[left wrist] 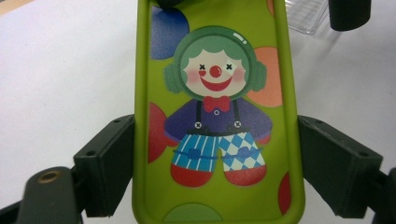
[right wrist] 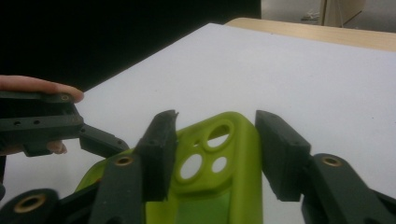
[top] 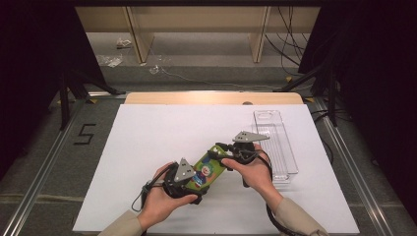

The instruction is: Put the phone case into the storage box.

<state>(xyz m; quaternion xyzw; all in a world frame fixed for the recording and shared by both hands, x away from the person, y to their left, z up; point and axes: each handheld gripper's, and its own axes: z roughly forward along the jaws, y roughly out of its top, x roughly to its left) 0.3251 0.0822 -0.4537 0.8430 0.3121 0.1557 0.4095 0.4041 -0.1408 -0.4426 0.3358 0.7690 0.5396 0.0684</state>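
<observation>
A green phone case (top: 207,172) printed with a clown lies slanted between both hands, near the table's front. In the left gripper view the case (left wrist: 215,116) shows its clown side, and my left gripper (left wrist: 217,144) is shut on its two long edges. My left gripper (top: 197,181) holds the case's near end. My right gripper (top: 221,155) is at the far end, the one with the camera holes. In the right gripper view the case (right wrist: 224,186) shows its inside. There my right gripper (right wrist: 215,135) has one pad beside the case's outer edge and the other over its inside, not clamped.
A clear plastic tray (top: 275,142) lies lengthwise at the right of the white sheet (top: 162,142) that covers the table. The wooden table edge (top: 211,97) runs along the back. Dark stands and cables flank the table on the floor.
</observation>
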